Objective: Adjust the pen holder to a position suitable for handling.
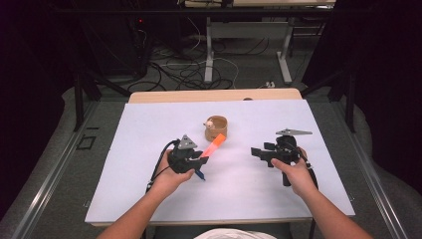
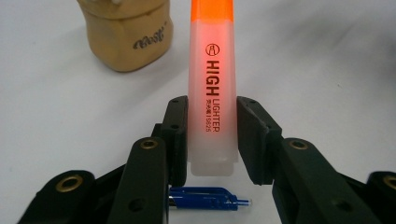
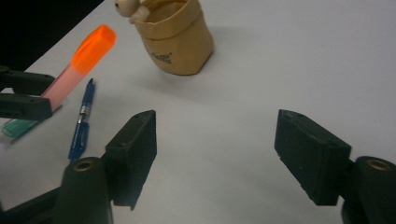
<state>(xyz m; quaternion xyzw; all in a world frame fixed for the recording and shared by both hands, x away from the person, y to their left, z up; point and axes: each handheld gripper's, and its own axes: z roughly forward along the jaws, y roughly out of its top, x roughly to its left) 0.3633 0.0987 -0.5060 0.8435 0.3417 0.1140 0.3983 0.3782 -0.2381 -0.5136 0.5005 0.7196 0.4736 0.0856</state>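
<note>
Between black fingers, translucent orange highlighter

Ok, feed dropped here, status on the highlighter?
Left gripper shut on orange highlighter. Right gripper open, empty. Blue pen lies beneath; tan pouch ahead, path clear.

Open white sheet is left on every side of the two grippers, broadest toward the far left and far right corners. The middle, between the left gripper and the right gripper, is kept free, so a straight pass across is allowed. Toward the far edge the way is blocked by the tan pouch, which stands just beyond the highlighter tip. That highlighter is held slantwise above the sheet and juts toward the pouch, narrowing the gap there. A blue pen lies flat under the left gripper, and a green object is seen beside it
</note>
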